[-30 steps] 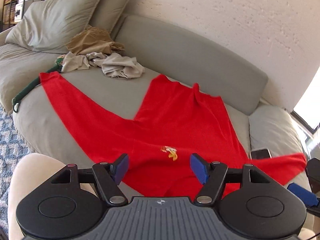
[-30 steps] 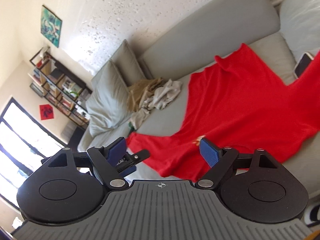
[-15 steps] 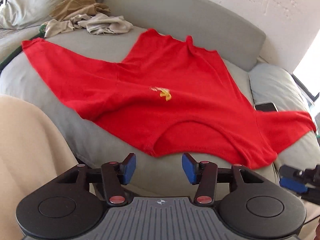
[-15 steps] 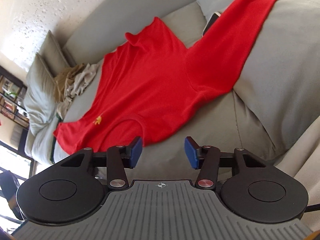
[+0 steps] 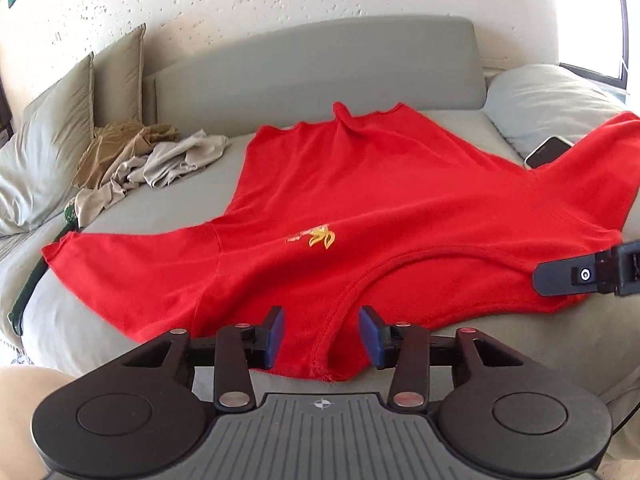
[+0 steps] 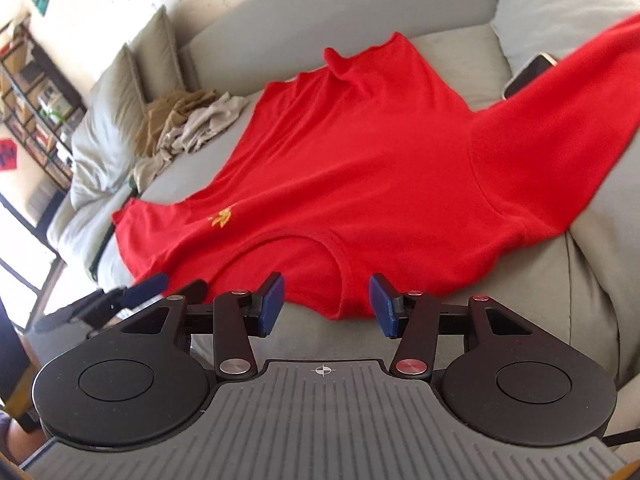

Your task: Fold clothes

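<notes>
Shirt (image 5: 400, 208) bears yellow emblem (image 5: 320, 237).

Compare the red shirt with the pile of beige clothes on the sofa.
The red shirt lies spread out flat, front up, near the sofa's front edge; the beige clothes sit crumpled in a heap further back by the cushions. The shirt is bright with a small yellow logo; the heap is dull and plain. Both rest unfolded on the grey sofa.
</notes>
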`<action>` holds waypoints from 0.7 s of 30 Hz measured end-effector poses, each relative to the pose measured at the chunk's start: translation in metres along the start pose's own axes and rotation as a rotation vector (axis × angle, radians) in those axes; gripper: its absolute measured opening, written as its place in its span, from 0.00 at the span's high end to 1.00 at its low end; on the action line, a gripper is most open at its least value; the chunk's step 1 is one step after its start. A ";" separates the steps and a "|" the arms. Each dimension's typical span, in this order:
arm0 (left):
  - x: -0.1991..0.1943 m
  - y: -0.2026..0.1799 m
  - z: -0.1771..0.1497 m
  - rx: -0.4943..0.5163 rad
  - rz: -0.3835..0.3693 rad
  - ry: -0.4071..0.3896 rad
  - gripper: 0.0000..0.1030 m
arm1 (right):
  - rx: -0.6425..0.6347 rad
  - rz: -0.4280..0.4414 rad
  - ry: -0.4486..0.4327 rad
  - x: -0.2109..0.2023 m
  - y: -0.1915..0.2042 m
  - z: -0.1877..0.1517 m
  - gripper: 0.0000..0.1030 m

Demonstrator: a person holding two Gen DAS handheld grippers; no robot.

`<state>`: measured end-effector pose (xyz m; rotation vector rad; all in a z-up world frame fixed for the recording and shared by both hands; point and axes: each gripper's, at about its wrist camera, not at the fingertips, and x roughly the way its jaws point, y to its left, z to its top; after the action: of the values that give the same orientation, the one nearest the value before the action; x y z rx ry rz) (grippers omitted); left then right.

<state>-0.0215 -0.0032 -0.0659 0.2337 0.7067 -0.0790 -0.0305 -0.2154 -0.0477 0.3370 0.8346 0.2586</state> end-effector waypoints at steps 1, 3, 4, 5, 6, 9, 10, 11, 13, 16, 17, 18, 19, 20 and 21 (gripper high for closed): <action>0.007 0.002 -0.001 -0.005 0.006 0.032 0.75 | -0.046 -0.033 0.011 0.006 0.005 -0.001 0.49; 0.007 0.004 -0.007 -0.003 -0.002 0.026 0.83 | -0.110 -0.105 0.022 0.015 0.011 -0.005 0.60; 0.007 0.001 -0.008 0.036 -0.003 0.029 0.92 | -0.133 -0.137 0.013 0.016 0.012 -0.007 0.71; 0.006 -0.003 -0.008 0.063 0.005 0.030 0.92 | -0.156 -0.173 0.010 0.017 0.014 -0.007 0.90; 0.006 -0.005 -0.007 0.077 0.005 0.038 0.95 | -0.165 -0.193 0.010 0.017 0.014 -0.007 0.93; -0.002 0.002 0.002 0.035 -0.040 0.090 0.97 | -0.143 -0.206 0.004 0.012 0.011 0.001 0.96; -0.009 0.006 0.005 0.005 -0.074 0.102 0.96 | -0.142 -0.210 -0.010 0.006 0.012 0.004 0.96; -0.017 0.010 0.009 -0.024 -0.106 0.113 0.96 | -0.141 -0.210 -0.021 0.000 0.013 0.007 0.96; -0.025 0.009 0.011 -0.001 -0.119 0.126 0.96 | -0.150 -0.209 -0.019 -0.011 0.015 0.013 0.96; -0.013 0.008 0.006 0.001 -0.157 0.222 0.95 | -0.167 -0.206 0.073 -0.008 0.014 0.014 0.96; -0.006 0.009 0.003 -0.022 -0.158 0.253 0.94 | -0.164 -0.199 0.109 -0.003 0.012 0.013 0.96; -0.003 0.012 0.000 -0.047 -0.168 0.280 0.90 | -0.158 -0.189 0.136 -0.001 0.010 0.012 0.95; -0.004 0.016 -0.002 -0.066 -0.176 0.290 0.80 | -0.146 -0.174 0.152 -0.001 0.008 0.010 0.87; -0.005 0.019 -0.004 -0.083 -0.183 0.298 0.77 | -0.135 -0.159 0.167 -0.002 0.006 0.009 0.77; -0.009 0.022 -0.004 -0.090 -0.177 0.293 0.71 | -0.118 -0.143 0.172 -0.005 0.004 0.009 0.66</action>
<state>-0.0275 0.0190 -0.0593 0.0967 1.0197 -0.1837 -0.0267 -0.2151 -0.0372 0.1449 1.0038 0.2042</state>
